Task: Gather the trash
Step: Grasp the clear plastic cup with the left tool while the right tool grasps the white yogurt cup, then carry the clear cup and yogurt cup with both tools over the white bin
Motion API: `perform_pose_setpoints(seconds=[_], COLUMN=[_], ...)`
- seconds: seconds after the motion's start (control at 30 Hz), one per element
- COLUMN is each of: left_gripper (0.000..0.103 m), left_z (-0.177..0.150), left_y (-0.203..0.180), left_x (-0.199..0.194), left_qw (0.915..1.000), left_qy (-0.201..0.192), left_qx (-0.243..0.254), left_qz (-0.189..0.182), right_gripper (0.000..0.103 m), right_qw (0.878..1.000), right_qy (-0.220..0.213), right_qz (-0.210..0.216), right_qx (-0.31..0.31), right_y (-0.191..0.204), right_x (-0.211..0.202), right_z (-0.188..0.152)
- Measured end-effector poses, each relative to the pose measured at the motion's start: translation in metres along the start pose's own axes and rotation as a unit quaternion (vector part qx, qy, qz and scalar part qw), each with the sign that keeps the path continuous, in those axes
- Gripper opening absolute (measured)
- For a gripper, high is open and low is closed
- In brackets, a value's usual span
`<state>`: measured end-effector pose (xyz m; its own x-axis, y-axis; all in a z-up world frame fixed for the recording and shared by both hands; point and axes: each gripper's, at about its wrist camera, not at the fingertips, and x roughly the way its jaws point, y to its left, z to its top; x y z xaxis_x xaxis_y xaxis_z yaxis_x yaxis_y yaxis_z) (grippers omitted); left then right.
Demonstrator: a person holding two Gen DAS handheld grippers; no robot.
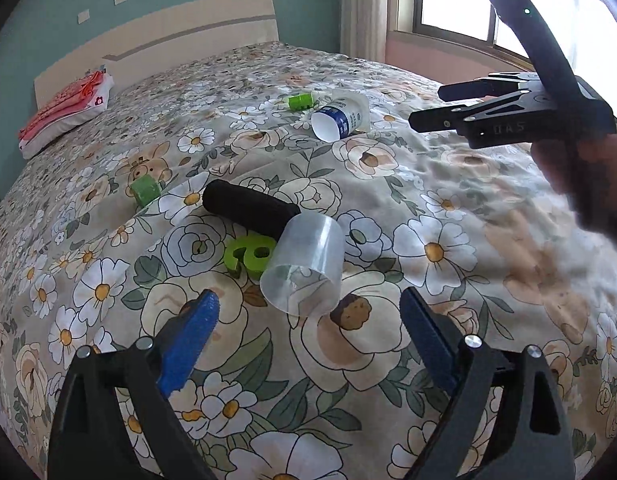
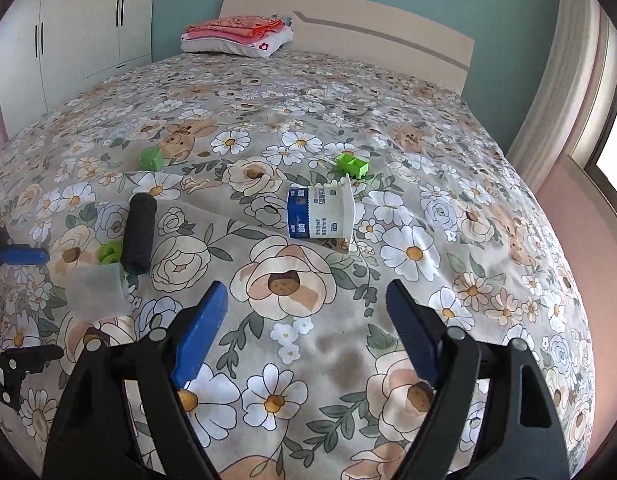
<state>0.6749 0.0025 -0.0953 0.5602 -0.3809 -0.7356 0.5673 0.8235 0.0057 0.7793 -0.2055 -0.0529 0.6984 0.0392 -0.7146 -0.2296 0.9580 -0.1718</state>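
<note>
A bed with a flowered cover fills both views, its pale headboard against a green wall, and a white wardrobe stands to one side. Folded pink and white bedding lies near the headboard. The left gripper hangs over the cover with its blue-padded jaws wide apart and nothing between them; the right gripper is likewise spread and empty. On the cover, a black cylinder lies on its side, touching a clear plastic cup that lies tipped over just ahead of the left gripper. A white and blue yogurt cup lies on its side ahead of the right gripper, well apart from the clear one. Small green pieces are scattered about: one curled piece beside the cylinder, a block farther off, another block just beyond the yogurt cup.
</note>
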Motion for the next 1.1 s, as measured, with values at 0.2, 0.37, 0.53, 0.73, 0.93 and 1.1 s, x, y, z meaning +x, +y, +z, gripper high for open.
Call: perform_pose_setpoints(seconds=[0.2, 0.37, 0.53, 0.73, 0.93, 1.1], left_gripper=[0.093, 0.093, 0.091, 0.049, 0.049, 0.049], left_z=[0.006, 0.013, 0.016, 0.018, 0.016, 0.019], left_y=[0.004, 0.002, 0.007, 0.012, 0.005, 0.001], left_x=[0.03, 0.041, 0.051, 0.053, 0.037, 0.014], left_qw=[0.9998, 0.9992, 0.9984, 0.9969, 0.9954, 0.9946], left_qy=[0.003, -0.006, -0.003, 0.007, -0.003, -0.005], left_qx=[-0.004, 0.002, -0.02, -0.049, -0.067, -0.086], left_qz=[-0.017, -0.04, -0.054, -0.062, -0.069, -0.057], right_gripper=[0.08, 0.08, 0.08, 0.061, 0.06, 0.06], right_qw=[1.0, 0.999, 0.998, 0.996, 0.995, 0.993], right_qy=[0.013, 0.033, 0.053, 0.052, 0.037, 0.017], right_qz=[-0.014, 0.005, 0.004, 0.021, 0.035, 0.05], right_qx=[-0.008, 0.01, 0.042, 0.071, 0.088, 0.104], right_y=[-0.01, -0.021, -0.026, -0.034, -0.04, -0.049], right_x=[0.055, 0.104, 0.147, 0.158, 0.133, 0.092], right_z=[0.03, 0.051, 0.061, 0.059, 0.049, 0.045])
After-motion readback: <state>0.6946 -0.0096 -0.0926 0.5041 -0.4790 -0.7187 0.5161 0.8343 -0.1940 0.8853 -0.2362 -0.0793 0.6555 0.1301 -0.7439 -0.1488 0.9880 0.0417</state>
